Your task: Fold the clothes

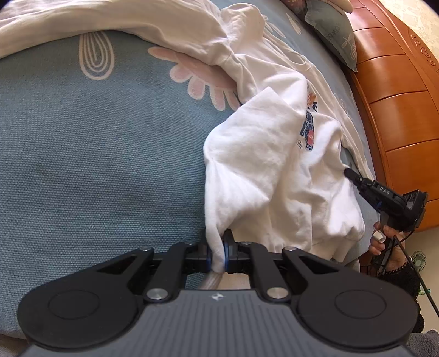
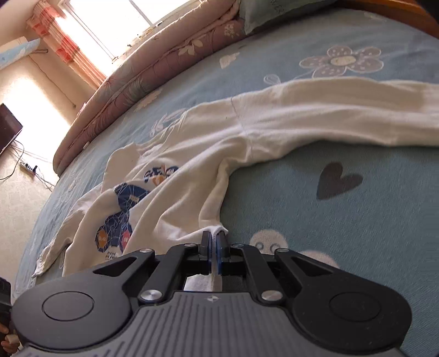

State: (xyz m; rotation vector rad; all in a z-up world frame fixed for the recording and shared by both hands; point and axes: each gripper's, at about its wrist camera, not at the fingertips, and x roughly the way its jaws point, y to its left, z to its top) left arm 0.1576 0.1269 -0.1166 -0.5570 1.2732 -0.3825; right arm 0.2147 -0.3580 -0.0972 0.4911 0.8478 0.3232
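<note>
White sweatshirt (image 1: 260, 170) hem pinched by both downward-tilted hand-held grippers.

The left wrist camera sat low behind the left gripper (image 1: 218, 254) and looked down and forward over the bed (image 1: 96, 153), toward the wooden headboard (image 1: 397, 109) on the right. The right wrist camera, behind the right gripper (image 2: 215, 248), faced the window (image 2: 109, 24). Both close views shared the white sweatshirt (image 1: 274, 164).

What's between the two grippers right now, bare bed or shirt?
Shirt. In the left wrist view the white sweatshirt bunches across the whole stretch from the left gripper, shut on its edge, to the right gripper at its far side; no bare bedsheet between.
</note>
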